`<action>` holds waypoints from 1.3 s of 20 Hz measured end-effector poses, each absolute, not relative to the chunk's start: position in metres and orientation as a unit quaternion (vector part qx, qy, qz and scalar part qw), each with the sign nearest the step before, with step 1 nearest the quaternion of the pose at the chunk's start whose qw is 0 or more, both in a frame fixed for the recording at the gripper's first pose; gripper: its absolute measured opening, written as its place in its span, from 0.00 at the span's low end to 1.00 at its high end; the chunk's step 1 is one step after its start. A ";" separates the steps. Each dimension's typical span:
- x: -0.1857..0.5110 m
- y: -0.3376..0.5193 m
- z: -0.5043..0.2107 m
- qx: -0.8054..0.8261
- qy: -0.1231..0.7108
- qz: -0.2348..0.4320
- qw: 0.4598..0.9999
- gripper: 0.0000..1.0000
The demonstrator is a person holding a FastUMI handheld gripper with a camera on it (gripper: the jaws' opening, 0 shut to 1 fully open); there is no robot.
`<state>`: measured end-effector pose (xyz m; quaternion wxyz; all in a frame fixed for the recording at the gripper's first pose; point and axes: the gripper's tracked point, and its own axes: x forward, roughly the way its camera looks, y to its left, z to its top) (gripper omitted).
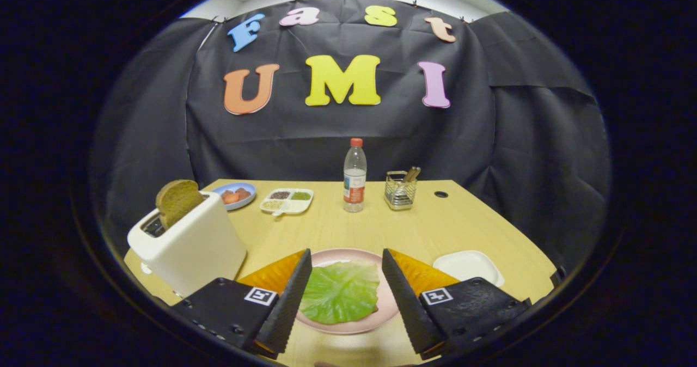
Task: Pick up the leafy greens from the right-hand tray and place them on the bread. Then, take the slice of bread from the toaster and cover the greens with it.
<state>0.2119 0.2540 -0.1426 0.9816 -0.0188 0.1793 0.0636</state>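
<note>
Now the gripper [346,271] is hanging with fingers spread wide and empty over the pink plate [389,301], where the leafy greens [340,292] are lying between them, largely hiding the bread beneath. Ahead and to the left, the bread slice [178,200] is standing upright in the toaster [190,247]. The right-hand tray [468,264] is sitting bare.

A pale wooden worktop [348,231] carries a white toaster [188,247] at near left, a pink plate [387,296] at near centre and an empty white tray [468,265] at near right. Far back stand a blue plate [237,195], a divided dish [287,201], a water bottle [354,176] and a wire holder [400,190].
</note>
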 end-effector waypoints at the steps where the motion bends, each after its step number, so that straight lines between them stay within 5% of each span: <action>1: 0.204 0.262 -0.135 -0.013 0.178 0.073 0.981 0.84; 5: 0.176 0.285 -0.105 -0.001 0.166 0.096 0.982 0.95; 16: 0.147 0.374 -0.052 -0.027 0.134 0.137 0.981 0.95; 26: 0.170 0.477 -0.096 -0.046 0.191 0.182 0.963 0.95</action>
